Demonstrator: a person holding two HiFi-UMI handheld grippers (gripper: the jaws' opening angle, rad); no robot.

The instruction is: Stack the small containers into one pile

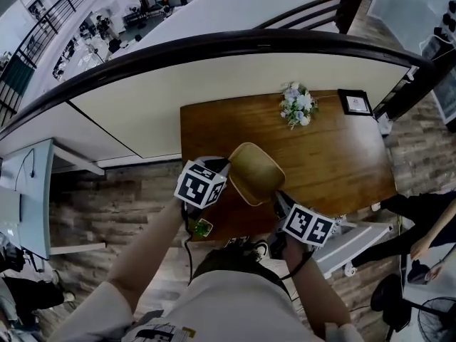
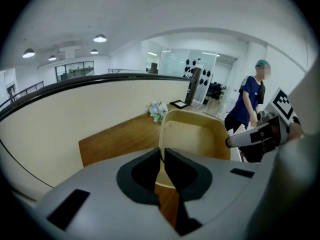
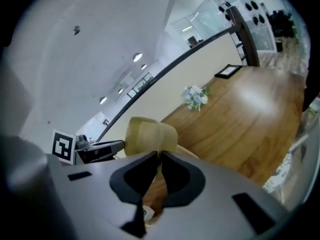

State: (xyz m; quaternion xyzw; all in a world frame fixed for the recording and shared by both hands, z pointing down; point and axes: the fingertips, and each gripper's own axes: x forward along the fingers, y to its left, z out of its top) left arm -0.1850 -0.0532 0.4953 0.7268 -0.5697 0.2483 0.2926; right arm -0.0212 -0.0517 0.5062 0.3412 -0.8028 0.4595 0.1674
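One tan container (image 1: 256,171), shallow, thin-walled, with rounded corners, is carried in the air above the near edge of the wooden tabletop (image 1: 335,155) and touches nothing on it. It is tilted, with its hollow open toward the head view. Holding points, two: the left gripper (image 1: 228,165) is at the container's left rim, its jaws drawn in to a narrow slit with the rim's edge pinched between them. The right gripper (image 1: 279,199) is at the near right rim, its jaws likewise closed on the wall. Judged reason for the double hold: a single pinch on so thin a rim would let the light shell pivot, and two opposed pinches keep it steady and allow it to be lowered level. Contents: the hollow looks bare in the left gripper view. The right gripper view shows a second tan curve below the first, and whether that is a nested container cannot be told. No other container shows in any view, so where the pile will stand is not evident. Other items: a posy of flowers (image 1: 297,107) and a framed picture (image 1: 355,102) stand along the far edge toward the far right corner, well apart from the load.
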